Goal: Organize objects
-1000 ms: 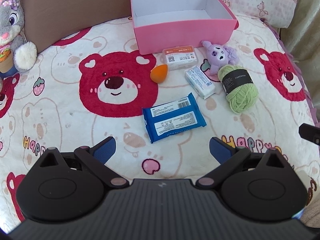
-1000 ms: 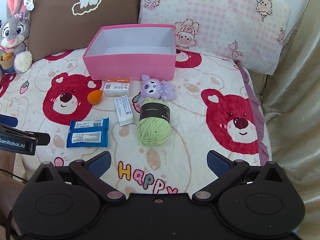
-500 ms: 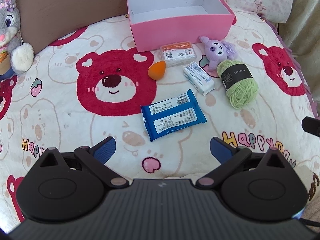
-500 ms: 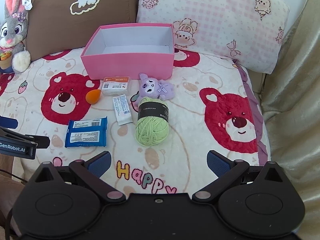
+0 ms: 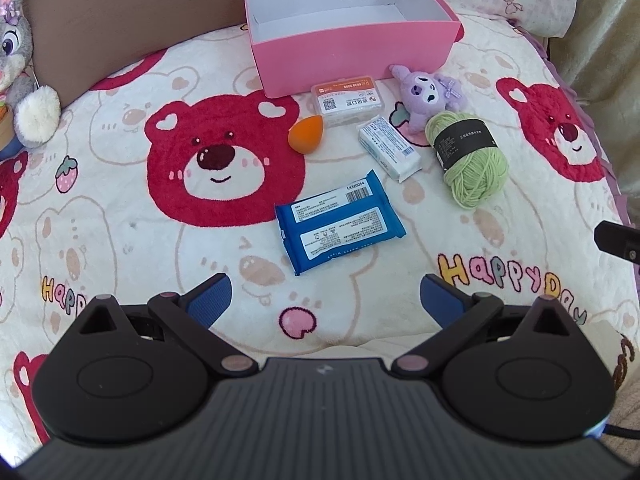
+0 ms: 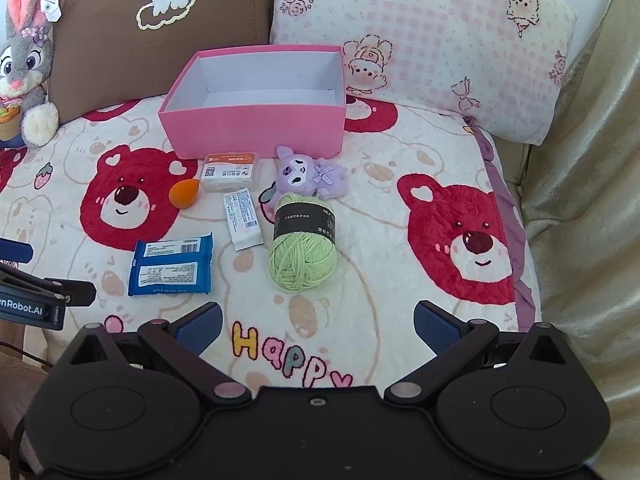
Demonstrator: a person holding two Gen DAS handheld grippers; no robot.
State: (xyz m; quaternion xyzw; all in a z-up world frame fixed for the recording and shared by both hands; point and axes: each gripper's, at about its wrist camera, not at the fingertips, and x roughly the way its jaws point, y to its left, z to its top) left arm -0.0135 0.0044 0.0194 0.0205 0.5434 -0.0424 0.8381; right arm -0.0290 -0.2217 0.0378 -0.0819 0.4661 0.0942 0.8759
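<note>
Left gripper [image 5: 323,294] hangs above the near edge of the bed cover [image 5: 120,240], fingers spread wide, nothing between them. Right gripper [image 6: 316,326] likewise, fingers spread and empty, over the "Happy" lettering.

Pink cardboard box [image 6: 256,128], rectangular, open-topped, white inside, stands at the far side of the bed with nothing in it. Six items lie loose in front of it. A clear plastic case with an orange label [image 6: 230,172] sits just beside the box's front wall. An orange teardrop sponge [image 6: 183,194] lies to its left. A purple plush toy [image 6: 306,176] touches a ball of green yarn [image 6: 302,250] with a black paper band. A small white wrapped packet [image 6: 242,220] lies between sponge and yarn. A blue glossy wipes pack [image 5: 340,222] lies nearest the left gripper, unobstructed.

Behind the box: brown pillow [image 6: 160,28], pink checked pillow [image 6: 420,40], grey rabbit plush [image 6: 26,64].
</note>
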